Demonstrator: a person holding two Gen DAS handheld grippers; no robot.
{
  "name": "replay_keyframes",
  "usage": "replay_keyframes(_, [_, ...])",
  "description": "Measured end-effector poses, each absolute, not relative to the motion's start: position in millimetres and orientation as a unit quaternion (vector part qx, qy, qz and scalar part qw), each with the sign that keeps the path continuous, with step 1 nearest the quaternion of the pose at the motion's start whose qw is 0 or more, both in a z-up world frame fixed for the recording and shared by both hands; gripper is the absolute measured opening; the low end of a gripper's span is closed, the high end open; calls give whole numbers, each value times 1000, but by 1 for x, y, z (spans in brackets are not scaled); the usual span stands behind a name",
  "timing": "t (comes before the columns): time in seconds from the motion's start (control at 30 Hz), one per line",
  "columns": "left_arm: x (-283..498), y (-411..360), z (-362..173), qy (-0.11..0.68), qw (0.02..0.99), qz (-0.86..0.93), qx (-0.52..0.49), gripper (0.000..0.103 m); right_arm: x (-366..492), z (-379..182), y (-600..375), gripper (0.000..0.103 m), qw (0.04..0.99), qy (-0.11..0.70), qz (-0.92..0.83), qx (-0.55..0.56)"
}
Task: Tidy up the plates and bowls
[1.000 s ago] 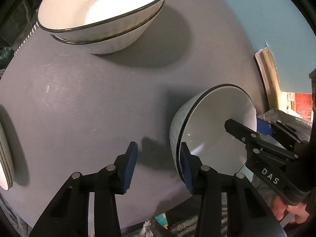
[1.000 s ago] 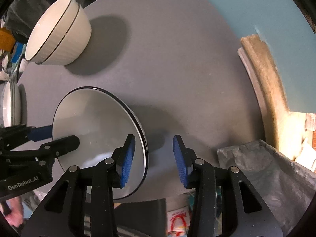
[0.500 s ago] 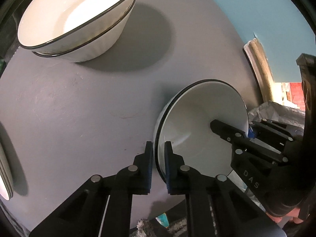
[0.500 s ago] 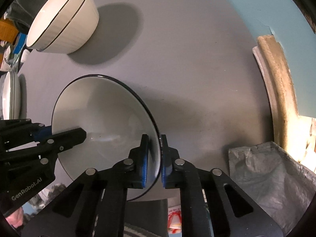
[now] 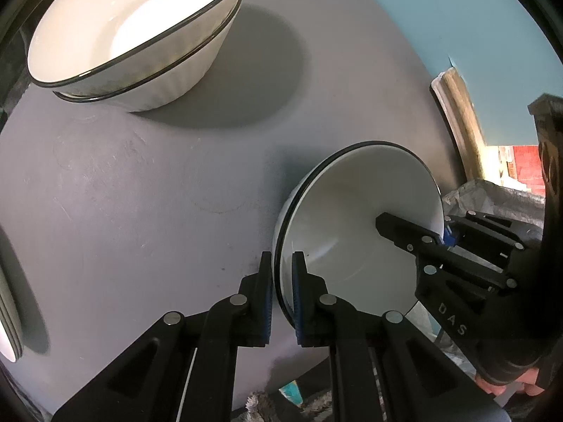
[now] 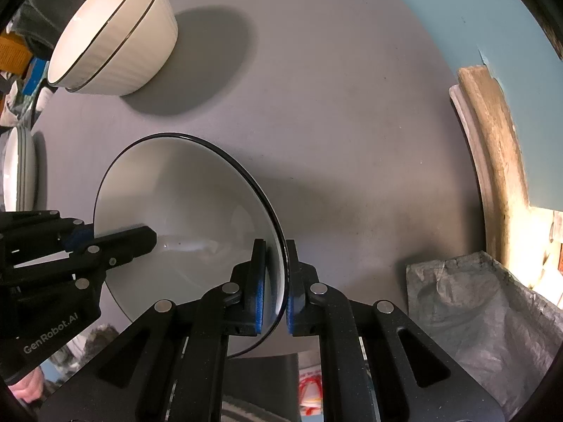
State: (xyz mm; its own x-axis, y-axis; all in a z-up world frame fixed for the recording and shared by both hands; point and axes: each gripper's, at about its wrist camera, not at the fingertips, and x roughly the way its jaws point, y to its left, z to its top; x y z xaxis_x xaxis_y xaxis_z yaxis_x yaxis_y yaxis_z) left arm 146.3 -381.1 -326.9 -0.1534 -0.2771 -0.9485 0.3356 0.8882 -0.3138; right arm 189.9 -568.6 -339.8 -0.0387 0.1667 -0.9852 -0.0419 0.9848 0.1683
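Observation:
A white bowl with a black rim [image 5: 355,225] is held between both grippers over the near edge of the round grey table [image 5: 140,193]. My left gripper [image 5: 282,270] is shut on its left rim. My right gripper [image 6: 273,267] is shut on the opposite rim; the bowl [image 6: 183,211] fills the left of that view. Each gripper shows in the other's view, the right one [image 5: 436,242] and the left one [image 6: 81,242]. A stack of two white bowls [image 5: 133,35] stands at the far left of the table, also in the right wrist view [image 6: 112,35].
A stack of white plates [image 5: 7,309] sits at the table's left edge, also in the right wrist view [image 6: 19,172]. A grey plastic bag [image 6: 482,316] lies right of the table. A blue wall [image 5: 440,17] is behind, with a wooden board [image 6: 492,133] against it.
Both grippers closed from open onto opposite rims of the bowl. The bowl now sits a little higher and farther in over the table.

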Motion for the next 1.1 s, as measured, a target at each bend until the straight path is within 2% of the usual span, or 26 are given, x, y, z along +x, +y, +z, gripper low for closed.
replay_keyframes(0.47, [145, -374, -326, 724, 651, -223, 38, 8, 192, -338, -554, 6, 688, 718, 86, 59])
replay_keyframes(1.1, [147, -340, -268, 703, 681, -207, 13, 9, 212, -291, -526, 6, 689, 716, 113, 19])
